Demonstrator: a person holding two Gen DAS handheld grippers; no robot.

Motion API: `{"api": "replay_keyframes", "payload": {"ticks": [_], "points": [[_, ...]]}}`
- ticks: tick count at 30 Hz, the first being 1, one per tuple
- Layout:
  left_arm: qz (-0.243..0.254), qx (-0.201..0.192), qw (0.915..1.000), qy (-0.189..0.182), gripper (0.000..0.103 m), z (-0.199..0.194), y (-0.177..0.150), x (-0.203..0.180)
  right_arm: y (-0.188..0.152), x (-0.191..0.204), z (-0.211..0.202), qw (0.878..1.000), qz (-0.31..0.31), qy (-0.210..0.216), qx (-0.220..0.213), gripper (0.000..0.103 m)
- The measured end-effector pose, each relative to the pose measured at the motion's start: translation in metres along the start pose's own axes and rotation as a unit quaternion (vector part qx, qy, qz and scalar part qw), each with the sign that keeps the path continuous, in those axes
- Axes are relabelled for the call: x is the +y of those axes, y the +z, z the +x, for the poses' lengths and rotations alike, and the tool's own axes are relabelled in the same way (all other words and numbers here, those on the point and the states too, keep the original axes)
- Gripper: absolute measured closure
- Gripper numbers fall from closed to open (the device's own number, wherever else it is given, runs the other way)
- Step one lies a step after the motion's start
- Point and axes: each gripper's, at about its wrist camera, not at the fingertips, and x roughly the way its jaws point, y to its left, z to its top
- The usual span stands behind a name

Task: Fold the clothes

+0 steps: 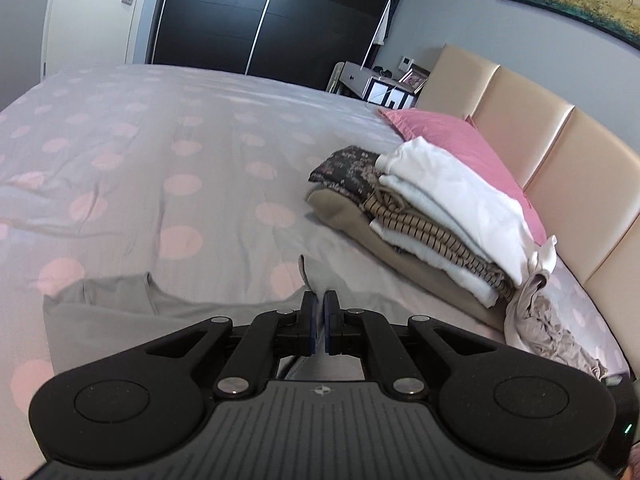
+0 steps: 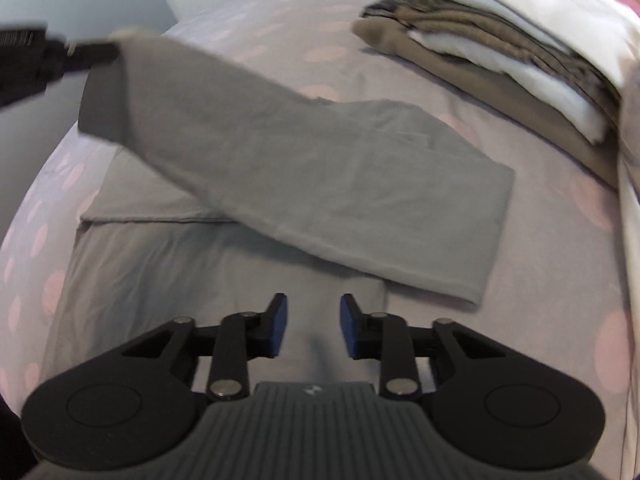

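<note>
We are lifting the grey garment (image 2: 304, 168) mid-fold, left gripper (image 1: 320, 312) pinching its edge, right gripper (image 2: 313, 320) parted and empty; next, laying it flat toward the bed's (image 1: 160, 128) headboard edge.

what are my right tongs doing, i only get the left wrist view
Observer: The right tongs are open and empty, just above the grey garment.
Operator: is the bit i pinched off the bed
Observer: Yes. The left tongs hold one end of a long strip up in the air; its other end lies flat.
Operator: does that flat end touch the folded pile
Observer: No. It stops short of the folded pile, with bare bedspread between them.
</note>
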Motion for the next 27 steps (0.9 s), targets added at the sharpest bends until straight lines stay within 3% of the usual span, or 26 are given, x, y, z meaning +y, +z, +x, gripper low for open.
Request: {"api": "replay_keyframes", "payload": {"ticks": [6, 13, 20, 27], "points": [[-0.027, -0.032, 0.9991, 0.004, 0.101, -0.019, 0.017, 0.018, 0.009, 0.007, 0.025, 0.999, -0.007, -0.044, -0.021, 0.083], [-0.074, -0.075, 0.9943, 0.014, 0.101, -0.042, 0.033, 0.053, 0.015, -0.011, 0.039, 0.989, -0.006, -0.131, -0.066, 0.083], [-0.107, -0.085, 0.9892, 0.054, 0.101, -0.046, 0.037, 0.093, 0.02, -0.026, 0.04, 0.988, 0.013, -0.139, -0.063, 0.083], [-0.11, -0.063, 0.9874, 0.094, 0.101, -0.038, 0.029, 0.119, 0.018, -0.023, 0.042, 0.989, 0.007, -0.139, -0.058, 0.068]]}}
